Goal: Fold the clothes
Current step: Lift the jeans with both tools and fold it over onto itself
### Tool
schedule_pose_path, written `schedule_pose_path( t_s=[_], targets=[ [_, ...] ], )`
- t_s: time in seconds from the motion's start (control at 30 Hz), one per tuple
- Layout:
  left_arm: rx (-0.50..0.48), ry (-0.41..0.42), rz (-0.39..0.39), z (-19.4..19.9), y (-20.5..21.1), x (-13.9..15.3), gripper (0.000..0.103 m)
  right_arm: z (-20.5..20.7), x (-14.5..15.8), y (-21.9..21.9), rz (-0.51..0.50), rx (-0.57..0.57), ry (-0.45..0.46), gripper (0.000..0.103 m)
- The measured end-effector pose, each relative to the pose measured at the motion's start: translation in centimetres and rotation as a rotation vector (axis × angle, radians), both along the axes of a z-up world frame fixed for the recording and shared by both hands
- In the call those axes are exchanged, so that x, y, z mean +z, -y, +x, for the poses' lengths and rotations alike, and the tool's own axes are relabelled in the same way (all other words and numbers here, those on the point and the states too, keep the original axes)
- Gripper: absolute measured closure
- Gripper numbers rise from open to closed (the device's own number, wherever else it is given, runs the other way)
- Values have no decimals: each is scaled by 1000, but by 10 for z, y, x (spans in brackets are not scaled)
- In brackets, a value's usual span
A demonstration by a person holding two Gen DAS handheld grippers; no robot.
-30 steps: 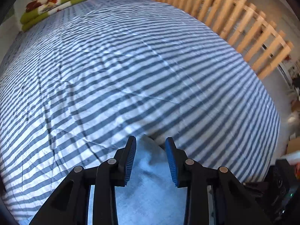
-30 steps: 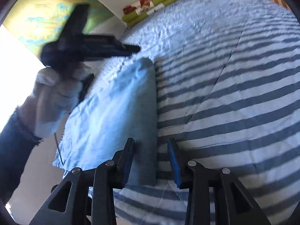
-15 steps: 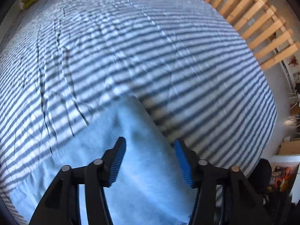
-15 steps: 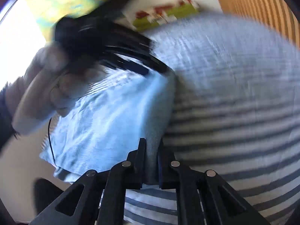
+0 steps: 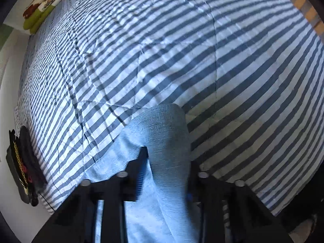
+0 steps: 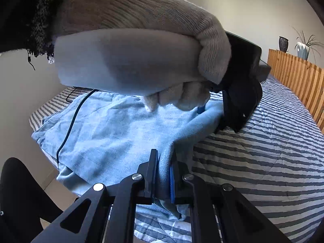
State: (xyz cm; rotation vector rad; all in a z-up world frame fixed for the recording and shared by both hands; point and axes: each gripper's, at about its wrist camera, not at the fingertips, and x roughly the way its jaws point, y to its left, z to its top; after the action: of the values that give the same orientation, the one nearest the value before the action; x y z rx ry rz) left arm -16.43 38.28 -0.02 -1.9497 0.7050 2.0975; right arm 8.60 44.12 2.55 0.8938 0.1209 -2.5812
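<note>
Blue garment sits pinched between both grippers' jaws, the left's just closing.

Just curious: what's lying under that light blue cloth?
Under the light blue cloth lies a striped bedspread, showing on several sides. Anything else beneath stays hidden. A black cable runs over the cloth.

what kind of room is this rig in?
Most likely a home bedroom: a bed under a striped duvet, folded bedding at its far end, and a wooden slatted rail with potted plants.
</note>
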Motion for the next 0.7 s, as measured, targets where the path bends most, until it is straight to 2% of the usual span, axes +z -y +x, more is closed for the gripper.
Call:
schedule_pose_path(
  t_s=[0.07, 0.17, 0.33, 0.4, 0.57, 0.7],
  targets=[
    [-8, -20, 23, 6, 7, 17, 88, 1, 5, -1, -22, -7, 2, 94],
    [30, -46, 99, 16, 31, 51, 90, 7, 23, 8, -60, -9, -22, 94],
    [133, -129, 211, 43, 111, 116, 90, 22, 51, 49, -94, 30, -89, 94],
    [184, -158, 240, 53, 144, 132, 90, 29, 58, 74, -97, 57, -115, 94],
    [279, -225, 315, 81, 236, 156, 91, 49, 77, 142, -76, 148, -155, 94],
    [330, -236, 377, 95, 303, 152, 91, 55, 72, 197, -25, 193, -166, 94]
  ],
)
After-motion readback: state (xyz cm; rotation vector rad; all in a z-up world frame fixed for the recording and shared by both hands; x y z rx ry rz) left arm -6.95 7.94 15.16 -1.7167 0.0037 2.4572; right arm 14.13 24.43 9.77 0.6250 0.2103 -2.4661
